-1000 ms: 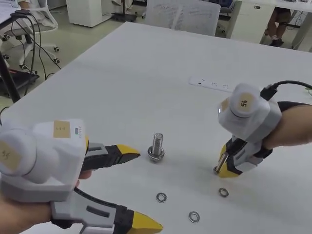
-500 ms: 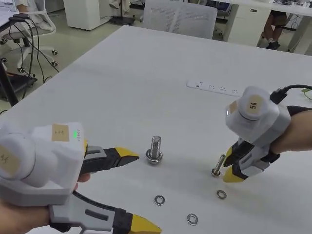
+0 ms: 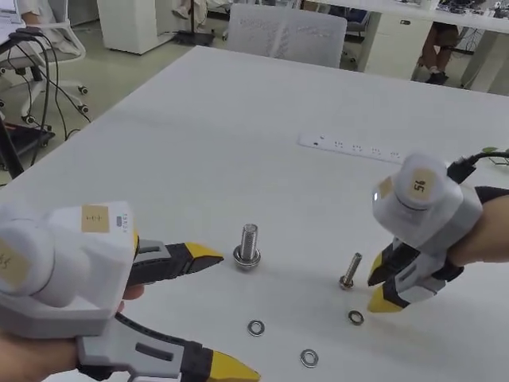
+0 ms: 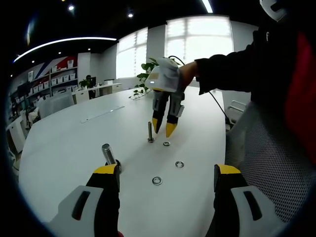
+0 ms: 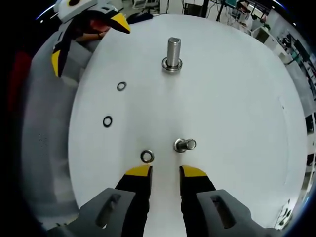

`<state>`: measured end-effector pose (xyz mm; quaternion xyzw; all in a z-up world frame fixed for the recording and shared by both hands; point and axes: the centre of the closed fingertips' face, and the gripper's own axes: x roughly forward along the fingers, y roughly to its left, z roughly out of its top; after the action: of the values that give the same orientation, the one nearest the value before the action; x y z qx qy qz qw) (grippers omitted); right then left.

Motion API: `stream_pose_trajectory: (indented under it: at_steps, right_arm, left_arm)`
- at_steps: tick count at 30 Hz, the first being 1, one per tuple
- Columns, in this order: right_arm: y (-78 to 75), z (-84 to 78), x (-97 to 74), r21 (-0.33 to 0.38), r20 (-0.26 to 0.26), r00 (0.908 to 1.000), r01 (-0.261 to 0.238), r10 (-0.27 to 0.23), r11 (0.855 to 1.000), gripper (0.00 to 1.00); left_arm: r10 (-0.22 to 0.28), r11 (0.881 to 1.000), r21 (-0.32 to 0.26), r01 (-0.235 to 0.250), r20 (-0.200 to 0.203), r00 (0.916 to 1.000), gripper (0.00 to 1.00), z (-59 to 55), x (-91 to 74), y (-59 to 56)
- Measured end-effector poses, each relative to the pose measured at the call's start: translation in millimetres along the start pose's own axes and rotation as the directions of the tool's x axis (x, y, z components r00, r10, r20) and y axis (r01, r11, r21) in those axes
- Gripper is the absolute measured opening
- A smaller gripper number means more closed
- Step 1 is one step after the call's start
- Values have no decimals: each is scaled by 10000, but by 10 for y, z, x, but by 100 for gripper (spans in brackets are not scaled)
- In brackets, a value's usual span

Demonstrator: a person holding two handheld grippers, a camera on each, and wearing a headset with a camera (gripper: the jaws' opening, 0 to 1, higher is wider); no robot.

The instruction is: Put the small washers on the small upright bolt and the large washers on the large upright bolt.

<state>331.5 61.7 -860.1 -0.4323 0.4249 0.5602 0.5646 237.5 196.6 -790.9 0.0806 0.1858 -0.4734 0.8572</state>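
In the head view, the right tool [image 3: 378, 283] hangs at the right of the frame with its jaws parted and empty. Its tips are just beside the small bolt [image 3: 349, 272] and above the nearest washer [image 3: 355, 317]. The left tool [image 3: 219, 312] sits lower left, spread wide and holding nothing, with one tip aimed at the large bolt [image 3: 247, 244] in the centre. A second washer [image 3: 256, 327] and a third washer [image 3: 309, 358] lie flat at lower centre. The step in hand looks like picking up the nearest washer.

In the left gripper view, the right tool's tips point steeply down, clear of the surface. A steep approach suits a thin ring lying flat.

In the right gripper view, the nearest washer lies ahead of the jaw at lower left of the frame, and the small bolt lies ahead of the other jaw. The tool should probably shift to straddle the ring, then close gently so the ring does not skate off or knock the free-standing bolt. I cannot tell which washers are large and which small, so each needs checking against its bolt.

The tabletop [image 3: 199, 143] is white and smooth, with a power strip [image 3: 350, 148] at upper right. A chair [image 3: 286, 33] stands beyond it, and there are bright windows [image 4: 197, 34] and a plant [image 4: 147, 79].
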Motion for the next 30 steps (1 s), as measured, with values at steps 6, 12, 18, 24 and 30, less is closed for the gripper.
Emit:
stream_pose_trajectory:
  at_steps: [6, 12, 18, 24, 30]
  right_arm:
    - [44, 12, -7, 23, 73, 10000, -41, 41, 10000, 24]
    - [118, 34, 1, -9, 127, 9999, -101, 101, 9999, 24]
    - [197, 63, 40, -13, 198, 9995, -230, 230, 9997, 24]
    - [218, 68, 93, -67, 146, 9996, -256, 257, 9996, 23]
    - [226, 96, 127, -185, 147, 9996, -222, 225, 9996, 22]
  left_arm:
    - [24, 10000, 35, -24, 51, 10000, 78, 21, -4, 7]
    - [38, 10000, 80, -38, 90, 10000, 78, 37, -8, 9]
    - [47, 9999, 112, -48, 106, 9999, 78, 43, -13, 9]
    - [80, 9999, 131, -82, 150, 9999, 78, 54, -26, 9]
    - [93, 9999, 132, -95, 160, 9998, 77, 54, -31, 15]
